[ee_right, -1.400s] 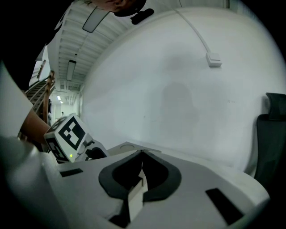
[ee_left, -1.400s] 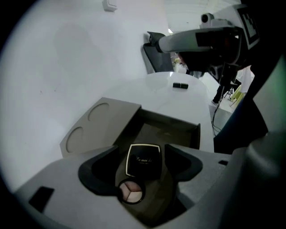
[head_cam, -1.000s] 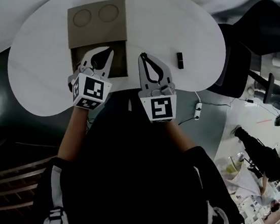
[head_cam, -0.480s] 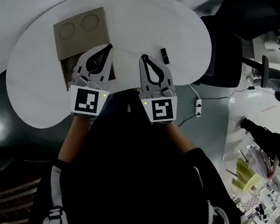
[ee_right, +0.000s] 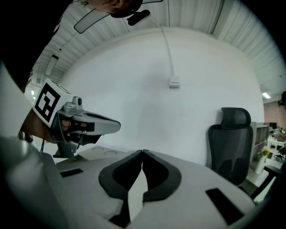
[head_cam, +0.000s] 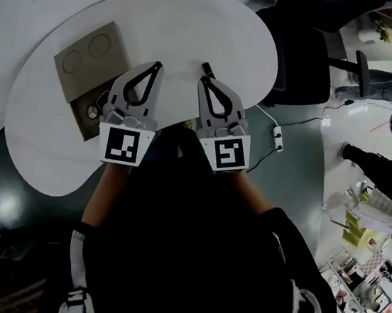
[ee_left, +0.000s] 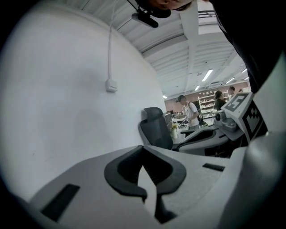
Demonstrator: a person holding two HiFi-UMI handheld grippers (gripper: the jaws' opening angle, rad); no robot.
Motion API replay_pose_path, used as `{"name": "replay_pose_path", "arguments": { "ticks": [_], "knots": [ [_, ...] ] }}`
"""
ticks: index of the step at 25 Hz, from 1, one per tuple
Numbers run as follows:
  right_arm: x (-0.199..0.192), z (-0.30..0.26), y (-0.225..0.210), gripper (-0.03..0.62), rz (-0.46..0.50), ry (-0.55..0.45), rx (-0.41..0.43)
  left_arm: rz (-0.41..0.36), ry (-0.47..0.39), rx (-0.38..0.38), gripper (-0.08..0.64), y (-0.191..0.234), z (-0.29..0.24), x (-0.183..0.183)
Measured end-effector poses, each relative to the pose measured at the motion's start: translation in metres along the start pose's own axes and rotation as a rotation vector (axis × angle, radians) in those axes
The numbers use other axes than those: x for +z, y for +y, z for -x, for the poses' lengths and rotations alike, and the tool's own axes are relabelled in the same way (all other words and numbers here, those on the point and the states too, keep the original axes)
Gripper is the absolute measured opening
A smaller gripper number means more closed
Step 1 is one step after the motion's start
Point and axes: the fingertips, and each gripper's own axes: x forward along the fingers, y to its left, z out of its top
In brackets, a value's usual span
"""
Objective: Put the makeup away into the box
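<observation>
Counts — two hand-held grippers, one flat brown cardboard box [head_cam: 87, 59] and one small black oblong makeup piece [head_cam: 206, 68], all at one white rounded table [head_cam: 199, 24].

Left gripper [head_cam: 156, 64]: jaws clenched tip to tip, nothing between them. Right gripper [head_cam: 203, 81]: jaws likewise pressed together, empty. Both are held over the near side of the table, side by side but apart, tips pointing away from the person.

The cardboard box lies on the table's left part, to the left of the left gripper. Its flap carries two round recesses [head_cam: 98, 45] side by side. The open compartment [head_cam: 90, 113] faces up beside the flap, partly behind the left gripper; its contents are too small to tell.

The makeup piece lies on the tabletop outside the box. In the head view it sits just beyond the right gripper's tips. Its long axis runs roughly away from the person, the far end leaning a little left. Any print on it is too small to read.

Labels — each gripper carries one marker cube [head_cam: 125, 145] showing a black-and-white square pattern.

Surroundings: one black office chair [head_cam: 303, 52] at the table's far right, and one white power strip [head_cam: 278, 134] on the dark floor.
</observation>
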Motion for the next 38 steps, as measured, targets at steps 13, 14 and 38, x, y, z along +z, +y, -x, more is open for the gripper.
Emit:
{"name": "replay_pose_path", "arguments": {
  "ticks": [13,14,38],
  "knots": [
    [-0.019,0.03,-0.06,0.023,-0.055,0.027,-0.147,-0.058,-0.009,-0.172,0.008,-0.056,-0.056,0.015],
    [-0.021,0.031,-0.063,0.023,-0.059,0.029,-0.154,-0.062,-0.003,-0.184,0.008,-0.059,-0.06,0.014],
    [-0.061,0.028,-0.118,0.023,-0.147,0.115,-0.254,-0.436,0.294,-0.575,0.12,-0.134,-0.134,-0.096]
  ]
}}
